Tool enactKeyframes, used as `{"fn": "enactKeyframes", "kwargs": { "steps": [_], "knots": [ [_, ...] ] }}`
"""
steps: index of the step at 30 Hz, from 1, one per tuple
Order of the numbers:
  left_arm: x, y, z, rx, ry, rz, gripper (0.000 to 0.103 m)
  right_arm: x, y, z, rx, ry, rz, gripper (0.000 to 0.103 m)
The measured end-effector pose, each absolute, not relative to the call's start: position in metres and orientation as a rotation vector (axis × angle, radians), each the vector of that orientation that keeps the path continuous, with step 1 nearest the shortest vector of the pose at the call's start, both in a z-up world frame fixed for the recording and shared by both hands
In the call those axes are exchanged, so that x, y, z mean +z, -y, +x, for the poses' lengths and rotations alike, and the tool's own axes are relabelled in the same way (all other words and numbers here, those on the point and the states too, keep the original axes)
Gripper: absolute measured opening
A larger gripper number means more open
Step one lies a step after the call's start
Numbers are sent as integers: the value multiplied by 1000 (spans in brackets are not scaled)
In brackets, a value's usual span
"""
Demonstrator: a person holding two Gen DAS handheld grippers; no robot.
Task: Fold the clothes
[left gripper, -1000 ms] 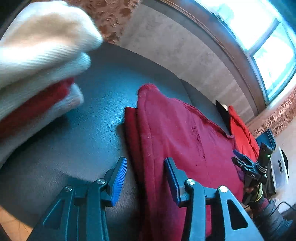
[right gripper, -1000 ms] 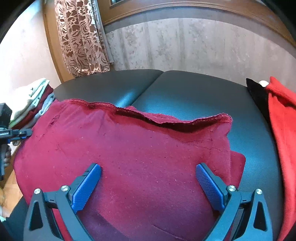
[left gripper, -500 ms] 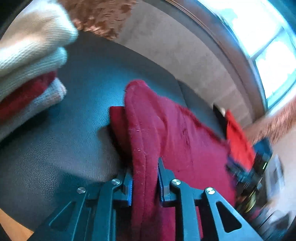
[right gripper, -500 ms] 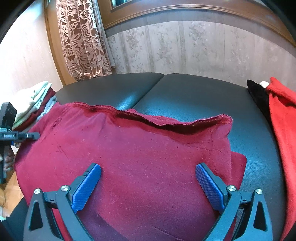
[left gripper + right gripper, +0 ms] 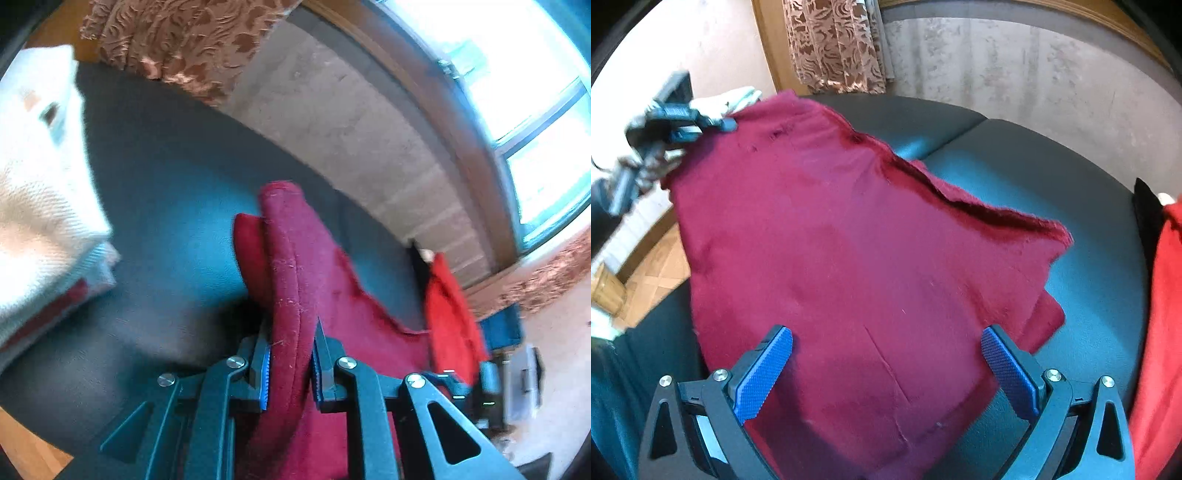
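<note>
the fuzzy maroon garment [image 5: 849, 266] lies on the dark leathery couch [image 5: 1089, 280], one edge lifted. the left gripper [image 5: 290, 363], jaws just closing, pinches that rolled edge. the right gripper [image 5: 886, 369] hovers over the garment, spread wide and empty.

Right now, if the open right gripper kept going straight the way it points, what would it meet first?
Most likely the dark red knitted garment: the right gripper points down at its flat middle, jaws wide apart, pads clear of it. How far the cloth lies below is unclear; the dark leather seat is underneath.
</note>
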State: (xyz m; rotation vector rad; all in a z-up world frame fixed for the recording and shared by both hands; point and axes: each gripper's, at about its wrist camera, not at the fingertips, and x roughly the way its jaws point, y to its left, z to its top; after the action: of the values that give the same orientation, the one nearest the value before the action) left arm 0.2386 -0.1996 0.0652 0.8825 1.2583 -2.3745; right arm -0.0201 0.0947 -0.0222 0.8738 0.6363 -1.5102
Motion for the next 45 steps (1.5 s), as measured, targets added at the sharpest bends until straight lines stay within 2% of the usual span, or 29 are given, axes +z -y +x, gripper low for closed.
{"fn": "enactKeyframes", "kwargs": {
  "steps": [7, 13, 20, 28, 33, 38, 42, 44, 45],
  "knots": [
    [124, 140, 211, -2539, -1364, 882, 14, -34, -103, -22, -1545, -545, 845, 103],
    [145, 80, 151, -2639, -1403, 954, 14, -38, -108, -24, -1583, -448, 832, 103],
    [107, 23, 71, -2619, -1493, 1075, 14, -38, -119, -26, -1592, -362, 817, 103],
    [38, -7, 28, -2449, -1546, 1257, 14, -40, -126, -30, -1574, -291, 808, 103],
    [18, -2, 24, -2304, -1659, 1357, 17, -38, -122, -17, -1583, -427, 751, 103],
    [55, 3, 42, -2318, -1648, 1402, 28, -23, -137, -14, -1587, -485, 748, 103],
    [80, -2, 47, -2396, -1717, 1433, 29, -14, -165, -15, -1625, -507, 772, 103],
    [92, 1, 53, -2470, -1696, 1396, 29, -13, -179, -15, -1635, -533, 799, 103],
    [99, 10, 59, -2523, -1631, 1342, 29, -12, -187, -15, -1640, -546, 813, 103]
  ]
}}
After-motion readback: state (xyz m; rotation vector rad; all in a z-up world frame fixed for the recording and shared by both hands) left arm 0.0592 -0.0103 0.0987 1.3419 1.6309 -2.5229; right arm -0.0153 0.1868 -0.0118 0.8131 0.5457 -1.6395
